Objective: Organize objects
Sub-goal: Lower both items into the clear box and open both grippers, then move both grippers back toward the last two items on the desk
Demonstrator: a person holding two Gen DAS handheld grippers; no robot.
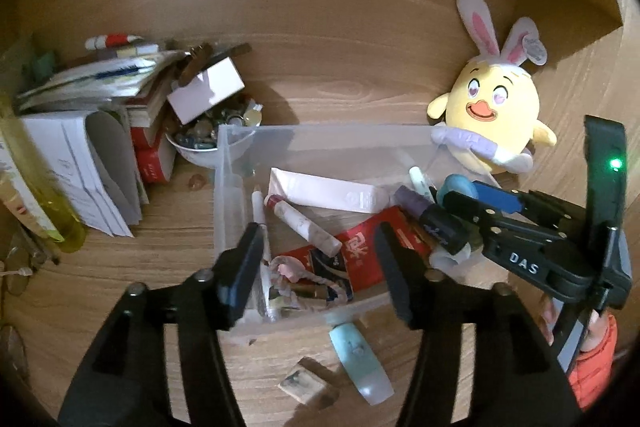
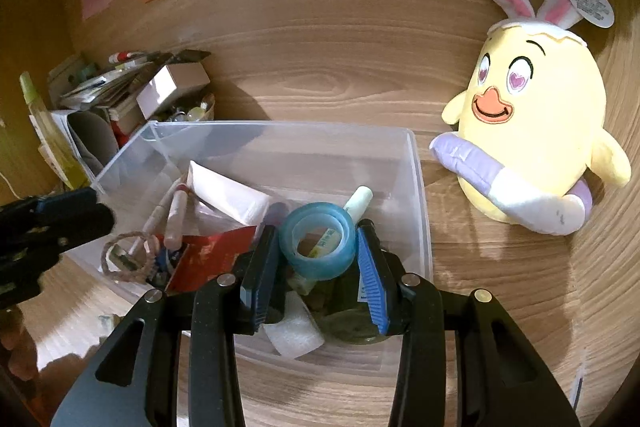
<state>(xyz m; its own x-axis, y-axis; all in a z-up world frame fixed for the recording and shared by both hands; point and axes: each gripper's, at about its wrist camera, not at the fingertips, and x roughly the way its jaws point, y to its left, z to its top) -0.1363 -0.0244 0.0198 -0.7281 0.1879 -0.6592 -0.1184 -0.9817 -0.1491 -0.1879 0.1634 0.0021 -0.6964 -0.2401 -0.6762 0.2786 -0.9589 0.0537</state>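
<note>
Right gripper (image 2: 318, 269) lowering blue tape roll (image 2: 318, 241) into clear bin (image 2: 420, 183), jaws clamping roll. Left gripper (image 1: 316, 267) hovering over bin, jaws parted, empty. Next: letting tape go, then fetching mint tube (image 1: 358, 363) off desk (image 1: 360, 75).

At the lower centre, the right tongs (image 2: 318, 269) clamp a blue tape roll (image 2: 318, 241) over a clear plastic bin (image 2: 418, 187) of clutter. A yellow plush chick (image 2: 536, 131) stands at right on the table (image 2: 340, 67).
</note>
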